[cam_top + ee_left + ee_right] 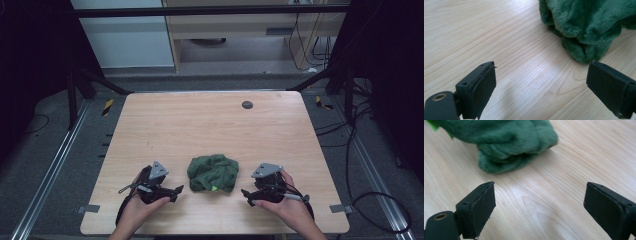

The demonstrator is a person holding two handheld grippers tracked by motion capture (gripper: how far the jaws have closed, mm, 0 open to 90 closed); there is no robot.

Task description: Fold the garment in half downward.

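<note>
Two hands come in from the near edge of a light wooden table [200, 125], each holding a black two-jaw gripper, with a crumpled green cloth [213, 173] lying on the table between them. On the cloth's left, the left hand [137, 207] holds the left gripper [175, 192], its jaws pointing toward the cloth and stopping just short of it. In the left gripper view, the left gripper [541, 87] has its jaws spread wide with bare wood between them, and the cloth [589, 25] sits just beyond the right-hand jaw, not touching it. On the cloth's right, the right hand [290, 207] holds the right gripper [248, 196], likewise aimed at the cloth and close beside it. In the right gripper view, the right gripper [539, 207] also stands wide apart, gripping nothing, and the cloth [506, 142] lies ahead, nearer the left-hand jaw. A small bright green tag [214, 188] shows at the cloth's near edge. Beyond the cloth, well apart from it, a small dark round disc [247, 104] sits near the table's far edge. Farther still, past the table, grey floor and pale furniture are visible.
</note>
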